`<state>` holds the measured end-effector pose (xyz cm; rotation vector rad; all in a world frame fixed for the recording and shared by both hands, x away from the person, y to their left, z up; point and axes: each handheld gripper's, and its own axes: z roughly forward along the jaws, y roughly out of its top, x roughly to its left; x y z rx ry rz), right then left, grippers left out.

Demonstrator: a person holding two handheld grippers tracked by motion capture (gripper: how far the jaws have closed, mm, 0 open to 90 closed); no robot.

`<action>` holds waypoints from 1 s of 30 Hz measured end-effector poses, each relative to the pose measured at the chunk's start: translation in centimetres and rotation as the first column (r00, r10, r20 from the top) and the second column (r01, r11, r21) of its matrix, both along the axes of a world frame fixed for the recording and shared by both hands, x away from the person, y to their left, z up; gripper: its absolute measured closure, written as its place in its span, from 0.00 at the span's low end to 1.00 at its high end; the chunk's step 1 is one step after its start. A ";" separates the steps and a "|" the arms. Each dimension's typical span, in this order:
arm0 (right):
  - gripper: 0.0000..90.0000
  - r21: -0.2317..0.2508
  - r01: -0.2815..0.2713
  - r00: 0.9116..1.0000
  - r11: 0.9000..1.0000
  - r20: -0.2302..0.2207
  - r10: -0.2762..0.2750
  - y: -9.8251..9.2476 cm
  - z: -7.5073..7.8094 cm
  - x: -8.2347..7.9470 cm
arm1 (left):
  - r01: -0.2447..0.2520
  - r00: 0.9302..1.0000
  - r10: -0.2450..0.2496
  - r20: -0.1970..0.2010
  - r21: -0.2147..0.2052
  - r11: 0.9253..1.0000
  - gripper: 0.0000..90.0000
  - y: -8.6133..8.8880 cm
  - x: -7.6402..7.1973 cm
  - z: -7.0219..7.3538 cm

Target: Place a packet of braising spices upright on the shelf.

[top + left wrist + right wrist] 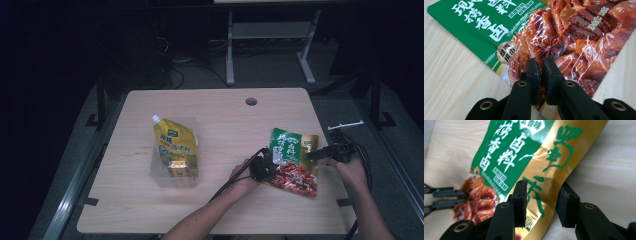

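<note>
A seasoning packet (295,160), green and gold at the top with red braised meat pictured below, lies flat on the right part of the wooden table (225,210). My left gripper (270,167) sits at the packet's left lower edge. In the left gripper view, the left gripper (541,62) has its jaws pinched together on the edge of the packet (574,37). My right gripper (312,154) is at the packet's right side. In the right gripper view, the right gripper (544,187) has its jaws apart astride the gold edge of the packet (506,157), with the pads clear of it. The left gripper (439,200) lies farther left.
A yellow spout pouch (175,145) leans in a clear plastic bin (172,180) on the table's left half. A round cable hole (251,101) is near the far edge. Cables trail from both grippers toward the near edge.
</note>
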<state>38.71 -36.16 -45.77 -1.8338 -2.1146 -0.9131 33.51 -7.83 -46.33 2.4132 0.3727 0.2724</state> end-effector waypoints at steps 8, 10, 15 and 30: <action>0.71 0.057 -0.063 0.998 0.996 -0.018 0.064 0.6 -0.4 0.0 | -0.003 1.000 0.003 0.006 0.006 1.000 0.93 -0.1 -0.1 0.0; 0.74 0.059 -0.071 0.997 0.996 -0.024 0.072 0.7 -0.4 0.0 | -0.001 1.000 0.001 0.011 0.009 1.000 0.93 -0.2 0.0 0.0; 0.87 0.035 -0.065 0.997 0.997 -0.033 0.066 1.1 -0.4 0.0 | -0.005 1.000 0.005 0.006 0.006 1.000 0.93 -0.2 0.0 0.0; 0.99 -0.054 -0.049 0.997 0.997 0.052 0.052 2.2 1.0 -0.6 | -0.036 0.999 0.036 -0.019 -0.014 0.999 0.77 0.3 0.3 0.5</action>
